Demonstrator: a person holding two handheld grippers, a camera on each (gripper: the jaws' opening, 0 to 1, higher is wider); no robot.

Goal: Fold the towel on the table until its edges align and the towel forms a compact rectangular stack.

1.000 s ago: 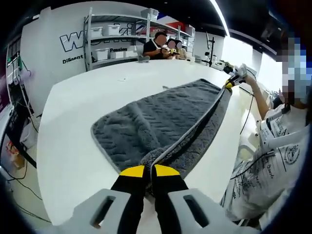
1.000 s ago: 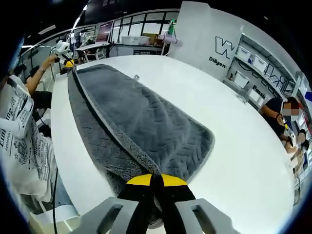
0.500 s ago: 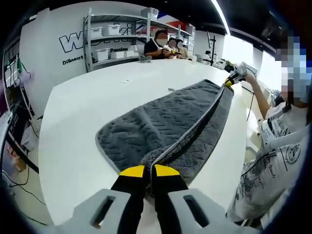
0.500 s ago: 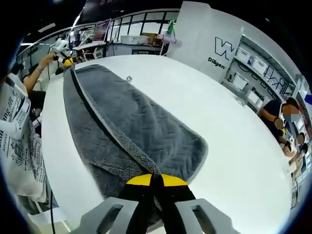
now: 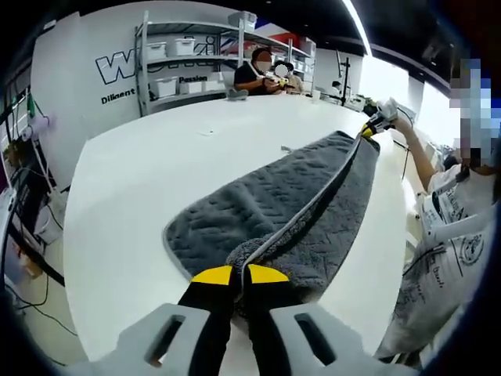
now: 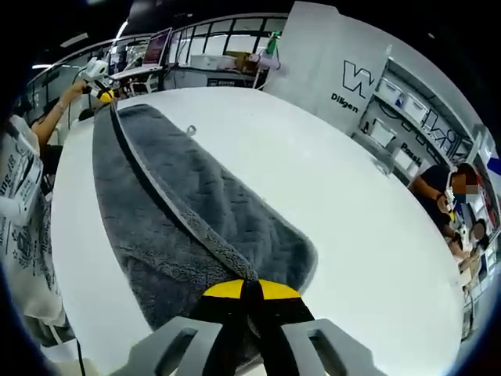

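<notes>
Left gripper (image 5: 239, 274) and right gripper (image 6: 244, 288) each clamped on an opposite corner of grey textured terry towel (image 5: 270, 200), lifted edge taut between them, rest lying on white round-edged table (image 5: 125, 188), storage shelving (image 5: 180, 63) beyond towel.

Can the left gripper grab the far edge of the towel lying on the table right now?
Probably not: the left gripper is shut on the towel's lifted edge, so it would have to let go first.

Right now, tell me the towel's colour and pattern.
Dark grey towel, wavy embossed texture, lighter grey edging; clearest in the right gripper view.
</notes>
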